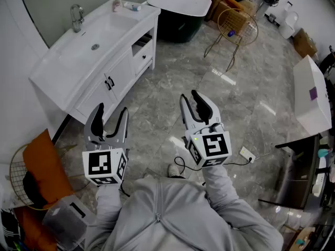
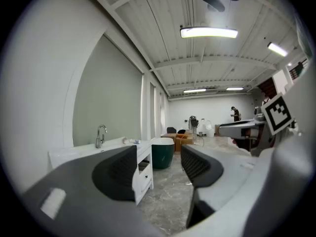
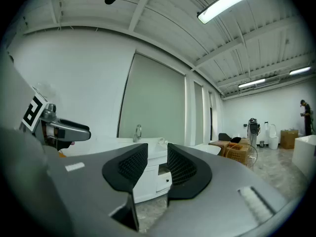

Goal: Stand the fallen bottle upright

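A small white bottle (image 1: 133,6) lies on its side at the far end of the white vanity counter (image 1: 63,69), beside a pinkish item (image 1: 116,4). In the left gripper view the bottle (image 2: 129,141) is a small shape far off on the counter. My left gripper (image 1: 112,109) (image 2: 158,157) is held level over the floor, short of the vanity, jaws apart with nothing between them. My right gripper (image 1: 188,95) (image 3: 158,152) hovers beside it, jaws a narrow gap apart and empty. Both are well away from the bottle.
A faucet (image 1: 77,17) stands behind the basin. Past the vanity is a dark tub with a white top (image 1: 180,14) and a wire basket stand (image 1: 238,27). An orange cushion in a wire frame (image 1: 44,166) is at left, a white unit (image 1: 311,95) at right, a power strip (image 1: 246,154) on the floor.
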Motion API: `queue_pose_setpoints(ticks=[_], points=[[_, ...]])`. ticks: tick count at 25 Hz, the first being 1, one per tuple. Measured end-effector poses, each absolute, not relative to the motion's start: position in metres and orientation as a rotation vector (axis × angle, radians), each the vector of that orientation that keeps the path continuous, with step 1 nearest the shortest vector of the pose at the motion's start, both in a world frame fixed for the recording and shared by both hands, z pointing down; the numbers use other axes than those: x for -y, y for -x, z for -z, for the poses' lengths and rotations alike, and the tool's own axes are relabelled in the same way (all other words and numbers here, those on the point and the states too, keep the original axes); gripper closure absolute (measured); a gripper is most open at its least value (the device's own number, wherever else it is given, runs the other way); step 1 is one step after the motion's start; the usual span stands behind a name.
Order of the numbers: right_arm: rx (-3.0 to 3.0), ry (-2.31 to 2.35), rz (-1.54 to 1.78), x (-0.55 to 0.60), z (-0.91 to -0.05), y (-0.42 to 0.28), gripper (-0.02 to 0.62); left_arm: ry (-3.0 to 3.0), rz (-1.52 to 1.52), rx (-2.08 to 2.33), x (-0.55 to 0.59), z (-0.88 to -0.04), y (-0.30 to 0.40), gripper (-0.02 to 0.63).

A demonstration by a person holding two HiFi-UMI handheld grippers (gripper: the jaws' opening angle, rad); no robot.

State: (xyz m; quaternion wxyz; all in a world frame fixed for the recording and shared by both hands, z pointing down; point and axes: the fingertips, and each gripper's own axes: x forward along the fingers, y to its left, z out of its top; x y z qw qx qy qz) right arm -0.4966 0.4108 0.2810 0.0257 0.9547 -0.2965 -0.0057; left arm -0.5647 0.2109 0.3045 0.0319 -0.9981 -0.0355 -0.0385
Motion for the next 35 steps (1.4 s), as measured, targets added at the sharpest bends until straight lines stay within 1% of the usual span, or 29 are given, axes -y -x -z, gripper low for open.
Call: queue_pose_setpoints(ticks=[8, 13, 25, 30, 35], points=[[0.94, -2.948, 0.027, -0.41, -0.286, 0.492, 0.468, 3.071, 0.119, 0.105, -0.21, -0.306, 0.561, 0.305], [0.965, -3.025, 0.046, -0.409, -0.282, 0.495, 0.467, 3.078, 0.119, 0.107, -0.204, -0.306, 0.564, 0.305], [0.929, -3.036, 0.036, -0.381, -0.3, 0.524, 0.466, 3.075, 0.121, 0.172, -0.172, -0.317, 0.576, 0.305], [0.889, -3.058, 0.056, -0.38, -0.294, 0.508, 0.465, 3.065, 0.107, 0.187, -0.168, -0.315, 0.561, 0.305], [0.926, -3.044, 0.068, -0.369, -0.298, 0.47, 0.46, 3.064, 0.121, 0.148, -0.157, -0.317, 0.529, 0.305]])
